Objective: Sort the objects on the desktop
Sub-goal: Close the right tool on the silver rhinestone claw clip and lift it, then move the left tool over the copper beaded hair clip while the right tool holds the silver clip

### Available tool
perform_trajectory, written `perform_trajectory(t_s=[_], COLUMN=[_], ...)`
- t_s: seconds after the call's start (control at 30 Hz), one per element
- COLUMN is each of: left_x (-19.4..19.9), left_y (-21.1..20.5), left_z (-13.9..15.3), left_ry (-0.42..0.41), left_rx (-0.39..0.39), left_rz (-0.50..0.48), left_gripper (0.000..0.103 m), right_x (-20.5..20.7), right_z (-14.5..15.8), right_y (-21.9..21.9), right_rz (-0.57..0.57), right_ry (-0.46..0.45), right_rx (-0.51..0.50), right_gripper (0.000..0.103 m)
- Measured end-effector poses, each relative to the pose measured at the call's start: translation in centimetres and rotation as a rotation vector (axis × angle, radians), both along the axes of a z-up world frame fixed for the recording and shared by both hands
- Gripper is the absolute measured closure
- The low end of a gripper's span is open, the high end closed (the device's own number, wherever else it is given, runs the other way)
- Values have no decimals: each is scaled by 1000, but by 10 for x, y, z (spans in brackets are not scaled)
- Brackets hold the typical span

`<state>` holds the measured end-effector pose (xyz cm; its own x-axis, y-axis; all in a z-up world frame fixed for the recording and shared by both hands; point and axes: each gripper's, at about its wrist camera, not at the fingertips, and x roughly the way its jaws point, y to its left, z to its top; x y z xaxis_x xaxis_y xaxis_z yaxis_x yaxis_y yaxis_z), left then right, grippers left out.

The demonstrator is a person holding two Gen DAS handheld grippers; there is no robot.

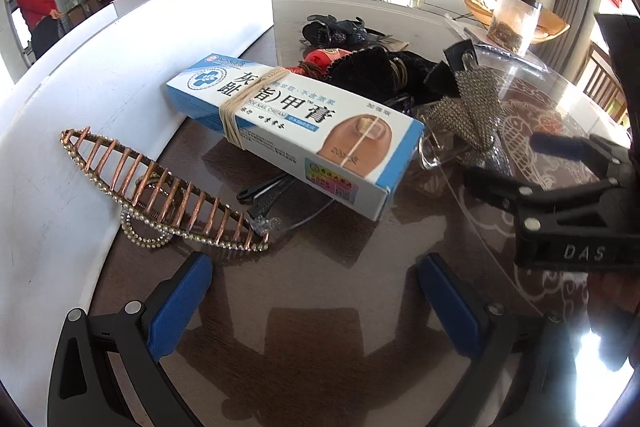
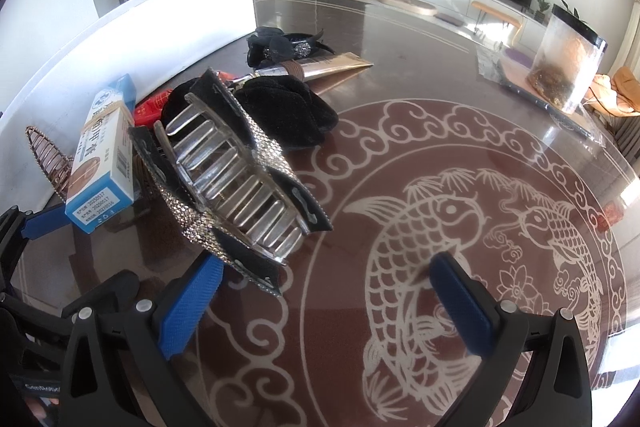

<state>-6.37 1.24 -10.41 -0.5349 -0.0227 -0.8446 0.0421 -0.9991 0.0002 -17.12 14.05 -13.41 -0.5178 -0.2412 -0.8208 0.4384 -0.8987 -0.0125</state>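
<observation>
A blue-and-white nail cream box (image 1: 296, 131), bound with a rubber band, lies across the pile in front of my open left gripper (image 1: 314, 303). A copper hair comb clip (image 1: 160, 191) with pearl trim rests to the left, against the white board. A rhinestone claw clip (image 2: 240, 179) with silver teeth lies just ahead of my right gripper (image 2: 326, 303). That gripper is open, and the clip's near end sits beside its left finger (image 2: 192, 303). The right gripper (image 1: 516, 163) also shows at the right of the left wrist view, beside the claw clip (image 1: 468, 107).
A curved white board (image 1: 120, 47) walls the left side. Behind the box lie a black velvet bow (image 2: 280, 107), a red pouch (image 2: 154, 107), a silver tube (image 2: 328, 65) and a dark hair accessory (image 2: 280, 43). A clear container (image 2: 568, 63) stands far right. The glossy table (image 2: 440, 187) bears a fish pattern.
</observation>
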Motion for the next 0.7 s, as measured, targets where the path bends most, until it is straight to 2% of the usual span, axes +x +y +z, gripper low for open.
perform_trajectory(t_s=[0.13,0.2,0.23,0.27,0.33,0.4,0.6,0.7], left_x=[2,2,3,4,4,4,4,-2], left_y=[0,-1,-1,-3,-5,-7,-10,-21], left_z=[2,2,2,2,3,6,31,38], left_ry=[-99,-122,-128,-134,-137,-121,21,66], left_rx=[2,4,4,4,1,-17,-135,-155], left_rz=[-19,-10,-1,7,19,34,123,200], left_gripper=[0,0,0,0,0,0,0,0], right_x=[-18,-23,-23,-24,-23,-21,29,66], right_z=[-2,-6,-5,-5,1,4,2,4], right_y=[-24,-37,-41,-43,-41,-32,8,32], right_rz=[77,105,121,135,120,86,41,28], right_ry=[-42,-47,-41,-45,-41,-62,-37,-11], right_rx=[16,36,29,5,-50,-100,-71,-74], right_gripper=[0,1,4,11,40,49,49,49])
